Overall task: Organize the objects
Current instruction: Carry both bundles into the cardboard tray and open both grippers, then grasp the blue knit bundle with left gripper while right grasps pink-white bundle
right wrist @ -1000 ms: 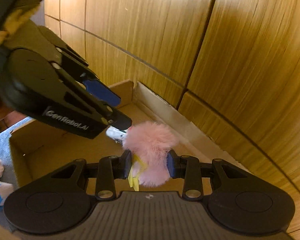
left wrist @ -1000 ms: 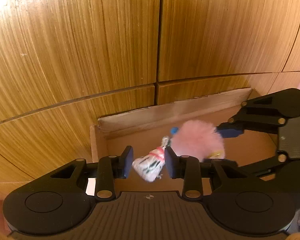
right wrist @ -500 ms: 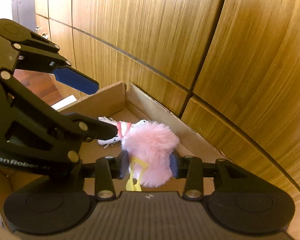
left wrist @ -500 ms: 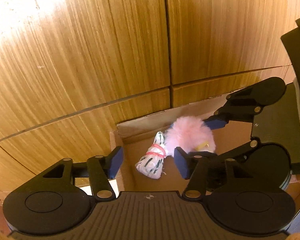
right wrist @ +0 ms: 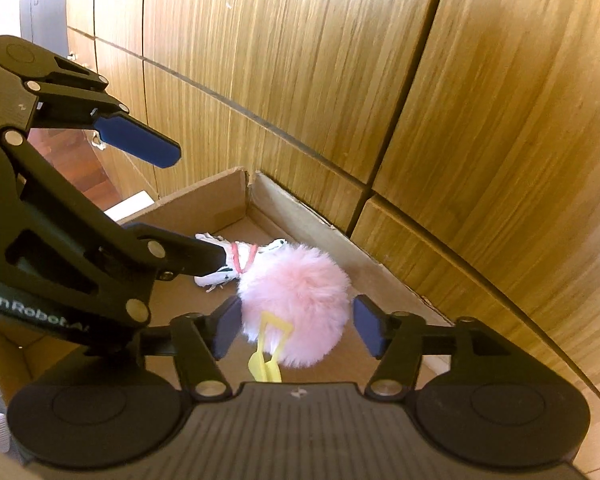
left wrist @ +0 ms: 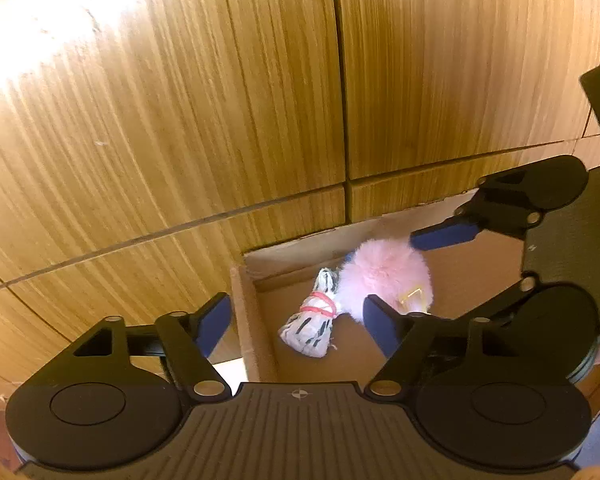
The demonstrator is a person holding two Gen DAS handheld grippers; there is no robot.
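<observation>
two grippers hang over one cardboard box (left wrist: 256, 312) that stands against a wall of wood panels (left wrist: 180, 120). in the box there are two things: one pink pompom (right wrist: 296, 304) and one white bundle (left wrist: 310, 326) with dark marks, tied round with a red band (left wrist: 320, 307).

the left gripper (left wrist: 296, 326) has just been opening; its jaws stand wide, released, one blue pad outside the box's left wall and the other over the box floor. the bundle lies on the floor of the box between them, touched by neither pad. its thin end lies against the pompom.

the right gripper (right wrist: 296, 330) has also just been opening. the pompom sits between its two pads: a clear gap shows at the right pad, and the fur looks to brush the left pad, so it is let go rather than squeezed. whether the pompom already rests on the box floor i cannot tell. one yellow loop (right wrist: 270, 354) hangs from the pompom toward the camera.

in the right wrist view the left gripper crosses the left side, one blue pad raised, one black finger lying in front of the bundle. a strip of reddish floor (right wrist: 80, 168) shows beyond the box.
</observation>
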